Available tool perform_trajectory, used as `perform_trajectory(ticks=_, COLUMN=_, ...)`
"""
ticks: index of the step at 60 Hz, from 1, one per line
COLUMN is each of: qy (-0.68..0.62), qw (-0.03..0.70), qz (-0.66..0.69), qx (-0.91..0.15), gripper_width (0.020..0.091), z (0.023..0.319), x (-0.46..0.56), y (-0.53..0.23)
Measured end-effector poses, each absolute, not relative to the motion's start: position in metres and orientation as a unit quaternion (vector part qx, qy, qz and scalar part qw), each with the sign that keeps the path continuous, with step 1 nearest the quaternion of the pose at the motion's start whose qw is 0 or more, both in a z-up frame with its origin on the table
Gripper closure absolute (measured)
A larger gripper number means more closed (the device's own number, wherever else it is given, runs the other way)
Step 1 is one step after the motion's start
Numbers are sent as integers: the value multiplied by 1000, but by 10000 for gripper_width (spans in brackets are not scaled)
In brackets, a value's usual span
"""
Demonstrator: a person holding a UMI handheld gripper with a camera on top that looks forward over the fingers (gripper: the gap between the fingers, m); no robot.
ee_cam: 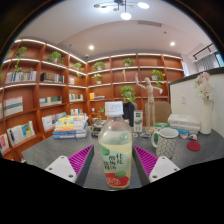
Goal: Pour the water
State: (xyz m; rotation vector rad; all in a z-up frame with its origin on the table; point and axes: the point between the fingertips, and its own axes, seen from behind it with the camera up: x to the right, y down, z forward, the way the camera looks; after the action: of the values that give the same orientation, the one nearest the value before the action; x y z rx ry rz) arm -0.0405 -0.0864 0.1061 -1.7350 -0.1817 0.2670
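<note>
A clear plastic bottle (pixel 115 155) with pale yellow liquid, a light cap and a red-and-green label stands upright on the grey table (pixel 60 150). It is between my gripper's (pixel 114 149) two fingers, close in. The pink pads (pixel 82 158) flank it left and right with a narrow gap at each side, so the gripper is open around it. A white cup (pixel 167 141) with a green pattern stands on the table beyond the right finger. The bottle's base is hidden below.
Behind the cup are a pale bowl (pixel 185 122) and a small red item (pixel 193 145). A stack of books (pixel 70 127) lies beyond the left finger. A wooden mannequin (pixel 148 100), a flower vase (pixel 205 100) and wooden shelves (pixel 40 90) stand further back.
</note>
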Motion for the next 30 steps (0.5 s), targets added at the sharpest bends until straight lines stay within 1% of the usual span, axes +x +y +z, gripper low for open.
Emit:
perform_trajectory(ticks=3, qy=-75, qw=638, qz=112, qx=-758, gripper_width=374, z=107, x=-40, y=-80)
perform_trajectory(ticks=6, qy=-75, qw=641, qz=100, qx=-757, gripper_width=446, z=107, x=-38, y=-75)
perform_trajectory(ticks=8, qy=-74, qw=641, qz=88, qx=-759, gripper_width=513, z=105, x=-34, y=-73)
perform_trajectory(ticks=9, qy=-73, qw=642, qz=81, qx=-759, gripper_width=587, z=105, x=-31, y=-71)
perform_trajectory(ticks=10, qy=-73, qw=644, qz=75, qx=-758, gripper_width=604, z=105, x=-29, y=-71)
perform_trajectory(ticks=12, qy=-75, qw=646, qz=73, qx=-756, gripper_width=614, z=106, x=-29, y=-72)
perform_trajectory(ticks=17, qy=-68, qw=649, qz=75, qx=-754, gripper_width=684, z=107, x=-27, y=-73)
perform_trajectory(ticks=18, qy=-70, qw=649, qz=75, qx=-754, gripper_width=684, z=106, x=-27, y=-73)
perform_trajectory(ticks=19, qy=-71, qw=651, qz=77, qx=-752, gripper_width=705, z=104, x=-28, y=-73)
perform_trajectory(ticks=20, qy=-70, qw=652, qz=78, qx=-751, gripper_width=707, z=104, x=-28, y=-73)
perform_trajectory(ticks=21, qy=-68, qw=653, qz=79, qx=-750, gripper_width=728, z=104, x=-28, y=-72)
perform_trajectory(ticks=30, qy=-76, qw=652, qz=75, qx=-751, gripper_width=726, z=104, x=-29, y=-72)
